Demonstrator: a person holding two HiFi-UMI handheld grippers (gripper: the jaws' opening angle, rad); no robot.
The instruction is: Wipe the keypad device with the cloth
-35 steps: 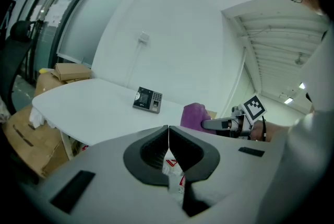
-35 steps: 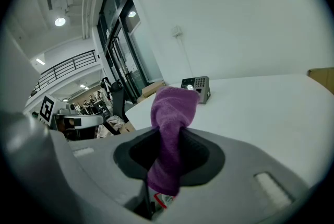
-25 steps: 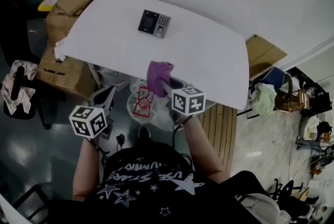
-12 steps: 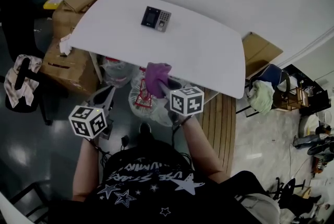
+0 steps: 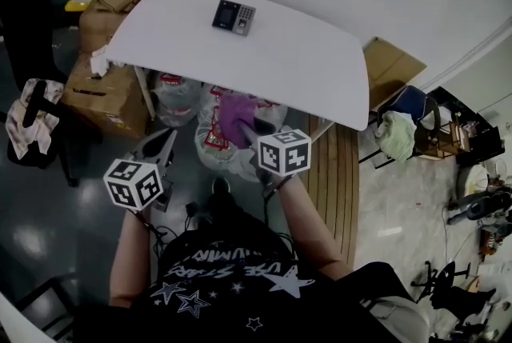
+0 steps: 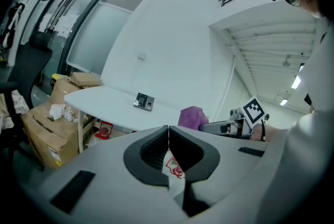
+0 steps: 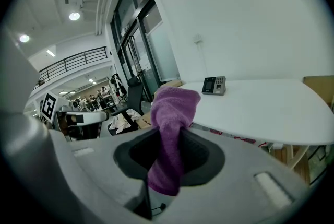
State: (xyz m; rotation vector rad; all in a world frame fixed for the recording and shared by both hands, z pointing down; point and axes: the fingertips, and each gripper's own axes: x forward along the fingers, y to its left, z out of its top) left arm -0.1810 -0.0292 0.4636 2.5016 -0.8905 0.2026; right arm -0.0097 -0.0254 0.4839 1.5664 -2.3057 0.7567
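Keypad device, head view: keypad device [image 5: 234, 17] lies flat on the far part of the white tabletop [image 5: 304, 69]; nothing touches it.
Cloth, head view: purple cloth [image 5: 234, 116] is bunched at the tip of the right hand-held gripper [image 5: 246, 132]. It is held off the near tabletop edge, well apart from the keypad device.
Left hand-held gripper, head view: left hand-held gripper [image 5: 164, 145] is at lower left, beside the right one, over the floor [image 5: 48, 205] and short of the tabletop.
Surroundings, head view: cardboard boxes [image 5: 100, 97] stand left of the tabletop; plastic bags [image 5: 180, 101] sit under its near edge.
Jaws, left gripper view: together tip to tip, nothing between them.
Scene ahead, left gripper view: keypad device [image 6: 143, 102] is on the tabletop, left of centre; cloth [image 6: 192, 116] is to its right and nearer.
Jaws, right gripper view: clamped on the cloth [image 7: 172, 134], which rises from between them and folds over at the top.
Keypad device, right gripper view: keypad device [image 7: 214, 85] is on the tabletop beyond the cloth, just right of its top.
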